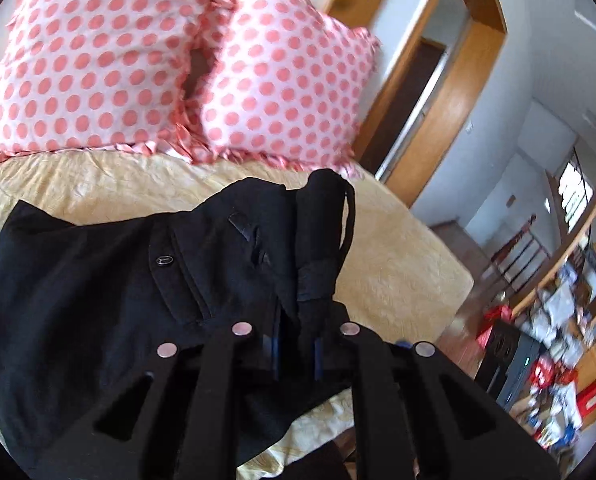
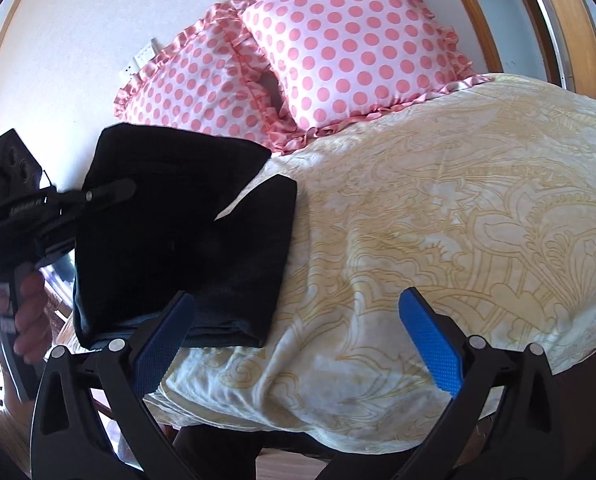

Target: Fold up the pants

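The black pants (image 1: pixel 110 300) lie folded on the cream bedspread (image 1: pixel 397 272). My left gripper (image 1: pixel 296 344) is shut on a bunched edge of the waistband near the button (image 1: pixel 164 260) and lifts it slightly. In the right wrist view the pants (image 2: pixel 178 240) sit at the left of the bed as a folded stack. My right gripper (image 2: pixel 298 340) is open and empty, its left blue pad (image 2: pixel 162 344) over the stack's near corner. The left gripper (image 2: pixel 110 194) shows there, clamped on the pants' far side, held by a hand.
Two pink polka-dot pillows (image 1: pixel 158 64) lean at the head of the bed, also seen in the right wrist view (image 2: pixel 337 52). A wooden door frame (image 1: pixel 449 92) and cluttered shelves (image 1: pixel 569 340) stand to the right. The patterned bedspread (image 2: pixel 437 220) stretches right of the pants.
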